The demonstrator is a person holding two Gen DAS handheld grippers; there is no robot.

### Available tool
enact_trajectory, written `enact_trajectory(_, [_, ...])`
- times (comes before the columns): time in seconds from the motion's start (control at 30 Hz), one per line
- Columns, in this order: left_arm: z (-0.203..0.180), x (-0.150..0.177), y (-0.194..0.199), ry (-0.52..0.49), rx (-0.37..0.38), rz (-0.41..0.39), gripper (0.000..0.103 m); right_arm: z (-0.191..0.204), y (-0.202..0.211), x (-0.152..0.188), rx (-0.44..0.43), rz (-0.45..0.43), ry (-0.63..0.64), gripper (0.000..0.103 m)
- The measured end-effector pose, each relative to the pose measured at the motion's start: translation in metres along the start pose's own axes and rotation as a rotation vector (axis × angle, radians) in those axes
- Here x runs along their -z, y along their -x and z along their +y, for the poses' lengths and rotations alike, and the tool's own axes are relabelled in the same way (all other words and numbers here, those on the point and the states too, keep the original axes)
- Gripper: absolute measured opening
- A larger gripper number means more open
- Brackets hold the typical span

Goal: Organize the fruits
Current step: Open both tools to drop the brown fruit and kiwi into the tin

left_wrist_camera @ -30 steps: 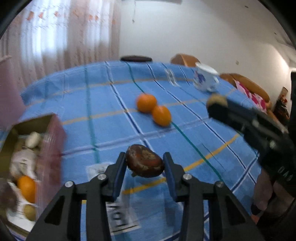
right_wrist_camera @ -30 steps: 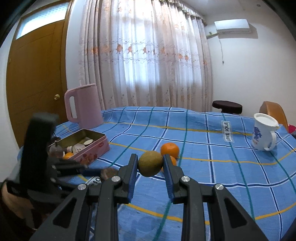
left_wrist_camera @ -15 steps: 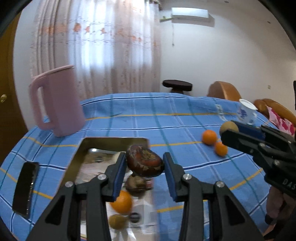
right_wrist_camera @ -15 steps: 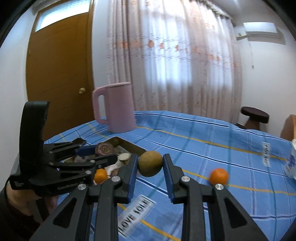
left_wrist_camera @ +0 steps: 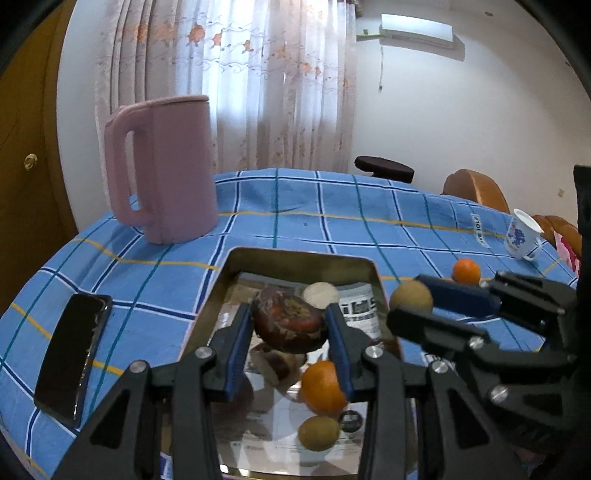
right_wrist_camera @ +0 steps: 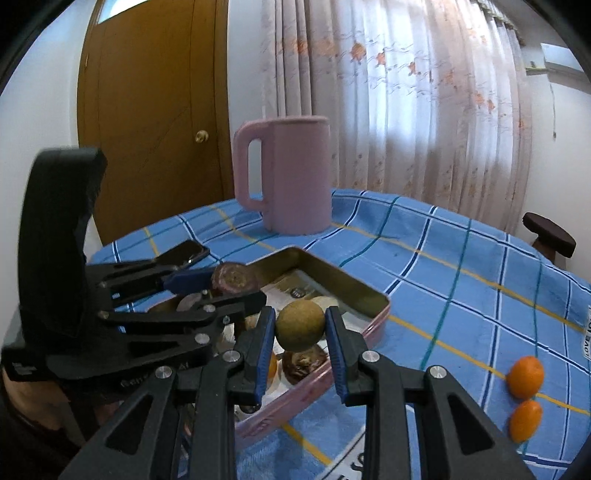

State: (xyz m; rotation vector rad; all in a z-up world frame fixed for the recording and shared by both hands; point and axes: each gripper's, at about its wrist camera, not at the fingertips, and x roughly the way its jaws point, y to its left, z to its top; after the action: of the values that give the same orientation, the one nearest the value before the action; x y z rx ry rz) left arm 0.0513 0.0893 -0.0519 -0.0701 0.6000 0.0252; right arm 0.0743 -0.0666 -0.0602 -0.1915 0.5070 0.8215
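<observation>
Left wrist view: left gripper (left_wrist_camera: pixel 289 326) pinching dark brown fruit (left_wrist_camera: pixel 287 324) above tin (left_wrist_camera: pixel 295 255). Right gripper (right_wrist_camera: pixel 300 329) clamping greenish-brown fruit (right_wrist_camera: pixel 300 325) over tin's near edge.

Sheer floral curtains (left_wrist_camera: pixel 266 85) glow between a wooden door (right_wrist_camera: pixel 155 122) and white wall (left_wrist_camera: pixel 443 122).

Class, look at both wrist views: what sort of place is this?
Probably a room in a home: a curtained window, a wooden door and a wall air conditioner surround a table with a blue checked cloth.
</observation>
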Motion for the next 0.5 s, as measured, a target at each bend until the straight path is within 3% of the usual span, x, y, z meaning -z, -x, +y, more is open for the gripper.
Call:
enact_trajectory(0.33, [0.007,0.002,0.000,-0.003,-0.040,0.008,0.043,0.009,-0.022,0.006,-0.064,0.070,0.016,0.030])
enact_trajectory(0.4, [0.009,0.001,0.002,-0.001,-0.046,0.004,0.047,0.009,-0.021,0.007,-0.065,0.064,0.016,0.036])
enact_trajectory(0.43, [0.010,0.001,0.003,0.005,-0.054,0.000,0.050,0.009,-0.021,0.007,-0.070,0.064,0.012,0.039])
enact_trajectory(0.5, [0.013,-0.001,0.008,0.020,-0.063,-0.016,0.076,0.006,-0.018,0.008,-0.059,0.060,0.002,0.057])
